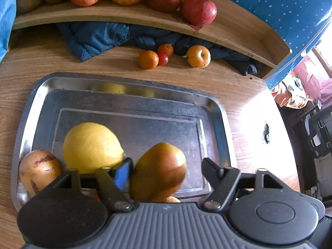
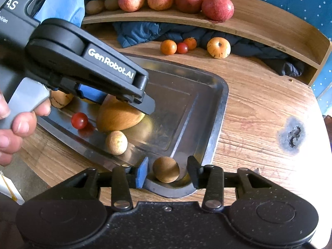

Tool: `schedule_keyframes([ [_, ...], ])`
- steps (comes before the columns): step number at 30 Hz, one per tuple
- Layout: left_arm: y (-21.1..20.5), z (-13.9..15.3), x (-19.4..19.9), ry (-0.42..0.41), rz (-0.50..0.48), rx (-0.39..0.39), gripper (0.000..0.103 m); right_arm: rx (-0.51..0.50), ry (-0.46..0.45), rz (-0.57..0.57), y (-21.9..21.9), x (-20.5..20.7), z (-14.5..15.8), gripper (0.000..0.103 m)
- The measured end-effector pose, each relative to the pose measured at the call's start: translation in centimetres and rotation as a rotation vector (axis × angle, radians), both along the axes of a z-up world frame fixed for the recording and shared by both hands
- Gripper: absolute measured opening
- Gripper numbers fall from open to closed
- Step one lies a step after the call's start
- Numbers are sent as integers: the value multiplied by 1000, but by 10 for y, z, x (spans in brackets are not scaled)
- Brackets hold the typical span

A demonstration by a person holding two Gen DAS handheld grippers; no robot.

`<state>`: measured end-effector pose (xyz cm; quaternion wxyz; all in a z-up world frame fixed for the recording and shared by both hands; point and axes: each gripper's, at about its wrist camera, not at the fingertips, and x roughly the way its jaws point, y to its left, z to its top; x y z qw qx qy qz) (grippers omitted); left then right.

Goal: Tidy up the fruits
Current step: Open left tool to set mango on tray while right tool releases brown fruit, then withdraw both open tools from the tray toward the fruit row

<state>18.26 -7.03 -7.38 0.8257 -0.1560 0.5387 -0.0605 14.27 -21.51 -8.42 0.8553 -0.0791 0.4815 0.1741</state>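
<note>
- A steel tray point(image 1: 128, 87) is seen on the wooden table point(image 1: 244, 112), and several fruits are laid in it.
- The left gripper point(image 1: 166, 166) is held over the tray; its fingers are apart, and a pear point(image 1: 159, 170) is seen between them. The blue pad at 9 o'clock of the pear is just beside it, while the black finger at 3 o'clock is clearly apart from it.
- A lemon point(image 1: 91, 145) is placed at 10 o'clock of the pear, and a streaked yellowish fruit point(image 1: 38, 169) lies further to 9 o'clock, at the tray rim.
- In the right wrist view the right gripper point(image 2: 168, 171) is held at the near corner of the tray; its fingers are apart around a small brown round fruit point(image 2: 166, 169), with gaps seen on both sides.
- A cherry tomato point(image 2: 79, 120) and another small tan fruit point(image 2: 116, 142) are seen in the tray, at 10 to 11 o'clock of that gripper.
- Four red apples point(image 1: 198, 10) are lined on the wooden shelf point(image 1: 124, 16) at 12 o'clock; under it, small orange fruits point(image 1: 148, 59) remain on the table.
</note>
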Motion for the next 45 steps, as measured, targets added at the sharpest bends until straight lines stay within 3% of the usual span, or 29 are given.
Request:
schedule_keyframes([
  [10,3,19,-15,-64,-2,-15,99,1,-58,-48,-11,-10,14,86],
  [17,7,28,-27,-86,32,-4,102,7,-93,-69,-17,-17,21,96],
  [27,17,42,-53,-77,29,81,102,42,-121,-57,-16,-32,29,101],
  [33,26,38,-75,-26,16,133,102,56,-113,-47,-16,-39,30,102],
  [45,54,32,-101,85,122,192,102,72,-60,8,-6,-45,24,102],
])
